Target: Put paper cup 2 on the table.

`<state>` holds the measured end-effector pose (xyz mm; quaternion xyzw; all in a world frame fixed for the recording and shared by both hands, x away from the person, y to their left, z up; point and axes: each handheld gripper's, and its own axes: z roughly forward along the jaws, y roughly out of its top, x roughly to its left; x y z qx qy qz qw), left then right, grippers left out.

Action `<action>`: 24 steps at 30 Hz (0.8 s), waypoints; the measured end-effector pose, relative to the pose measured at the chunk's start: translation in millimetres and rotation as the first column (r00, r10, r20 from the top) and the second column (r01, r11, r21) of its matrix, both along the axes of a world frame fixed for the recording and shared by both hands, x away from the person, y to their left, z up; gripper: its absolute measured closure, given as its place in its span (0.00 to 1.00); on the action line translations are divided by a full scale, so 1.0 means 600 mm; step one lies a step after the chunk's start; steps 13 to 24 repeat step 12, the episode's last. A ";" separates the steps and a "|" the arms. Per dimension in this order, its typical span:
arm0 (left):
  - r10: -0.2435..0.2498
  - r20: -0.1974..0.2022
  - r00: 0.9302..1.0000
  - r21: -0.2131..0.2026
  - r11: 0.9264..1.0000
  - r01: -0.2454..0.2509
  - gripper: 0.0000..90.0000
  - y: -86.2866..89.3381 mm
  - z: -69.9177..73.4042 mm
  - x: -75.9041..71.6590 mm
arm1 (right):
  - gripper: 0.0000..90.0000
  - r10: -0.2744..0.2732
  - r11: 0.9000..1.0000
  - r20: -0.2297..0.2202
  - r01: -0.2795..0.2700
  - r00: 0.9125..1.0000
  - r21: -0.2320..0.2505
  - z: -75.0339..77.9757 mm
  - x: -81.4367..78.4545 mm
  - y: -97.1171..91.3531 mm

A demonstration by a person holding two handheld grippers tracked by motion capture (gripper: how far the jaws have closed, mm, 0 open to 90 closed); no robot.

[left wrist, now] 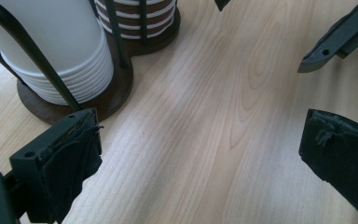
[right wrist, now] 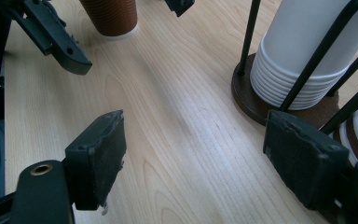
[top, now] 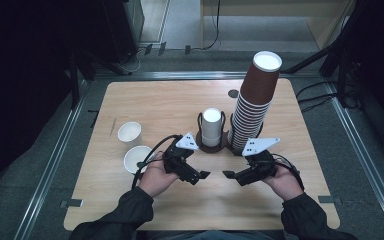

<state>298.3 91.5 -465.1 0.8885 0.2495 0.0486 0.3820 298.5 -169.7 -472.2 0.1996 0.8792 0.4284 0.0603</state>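
Note:
A dark two-ring cup holder (top: 219, 146) stands mid-table. Its left ring holds a short stack of white cups (top: 211, 126); its right ring holds a tall, leaning stack of brown cups (top: 254, 102). My left gripper (top: 202, 176) and right gripper (top: 230, 176) face each other just in front of the holder, tips a short way apart, both open and holding nothing. The left gripper view has its open gripper (left wrist: 200, 158) over bare wood, the white cups (left wrist: 60, 46) at upper left. In the right gripper view the open gripper (right wrist: 200, 158) sits left of the white cups (right wrist: 307, 51).
Two single brown cups with white insides stand upright at the left, one farther (top: 129, 133) and one nearer (top: 138, 159) by my left hand. A small dark disc (top: 233, 93) lies near the table's back edge. Bare wood runs along the front edge.

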 end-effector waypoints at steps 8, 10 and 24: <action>-0.014 0.002 1.000 -0.005 1.000 0.014 0.00 0.001 0.000 -0.001 | 0.24 0.003 1.000 0.000 -0.003 1.000 0.000 0.000 0.000 0.000; -0.015 -0.002 1.000 -0.008 1.000 0.015 0.00 0.002 -0.001 -0.001 | 0.24 0.002 1.000 -0.001 -0.002 1.000 0.000 0.000 0.000 0.001; -0.012 -0.004 1.000 -0.011 1.000 0.012 0.00 0.002 -0.002 -0.001 | 0.24 0.003 1.000 0.000 -0.003 1.000 0.000 0.000 0.000 0.001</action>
